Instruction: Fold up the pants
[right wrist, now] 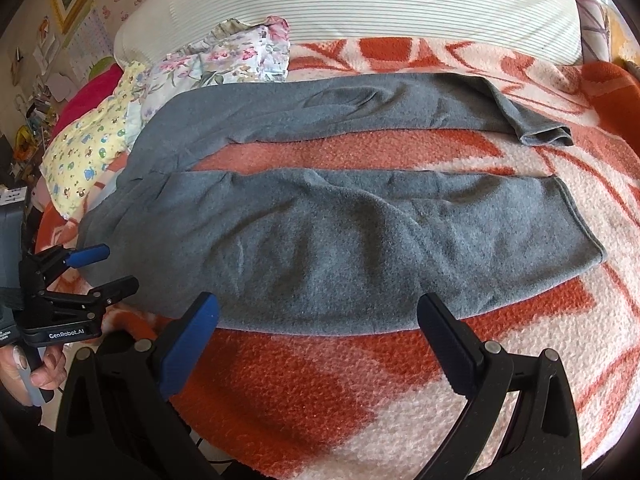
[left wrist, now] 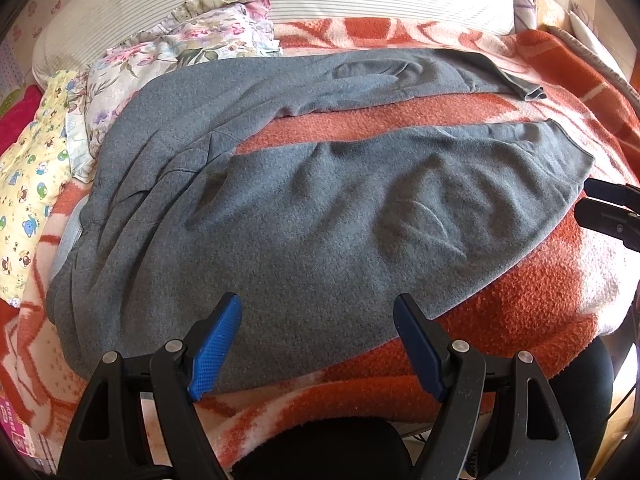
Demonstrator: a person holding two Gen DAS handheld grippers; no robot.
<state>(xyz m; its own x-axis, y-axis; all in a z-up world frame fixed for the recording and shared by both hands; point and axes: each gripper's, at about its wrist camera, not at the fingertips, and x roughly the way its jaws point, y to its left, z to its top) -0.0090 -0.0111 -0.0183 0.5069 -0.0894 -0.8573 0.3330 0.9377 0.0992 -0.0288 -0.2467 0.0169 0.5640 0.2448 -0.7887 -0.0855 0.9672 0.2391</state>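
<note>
Grey fleece pants are lying spread out flat on a bed, on top of an orange-and-cream patterned blanket. Both legs are stretching away to the right, with a strip of blanket showing between them; the waist end is sitting at the left, where its far part is overlapping a floral pillow. In the right wrist view the same pants are showing soft creases, the near leg is lying broad and close, and the far leg's cuff is crumpling slightly at its end.

Hovering over the near edge of the pants, the left tool is holding its blue-padded fingers wide apart, gripping nothing. It is also appearing at the left edge of the right wrist view, spread, with a hand grasping its handle. The right tool is likewise standing spread and empty, poised above the blanket just short of the near leg's hem; its black tip is peeking in at the right edge of the left wrist view.

Beyond the floral pillow, a yellow cartoon-print pillow is resting at the left, and a white striped bolster is running along the far side of the bed.
</note>
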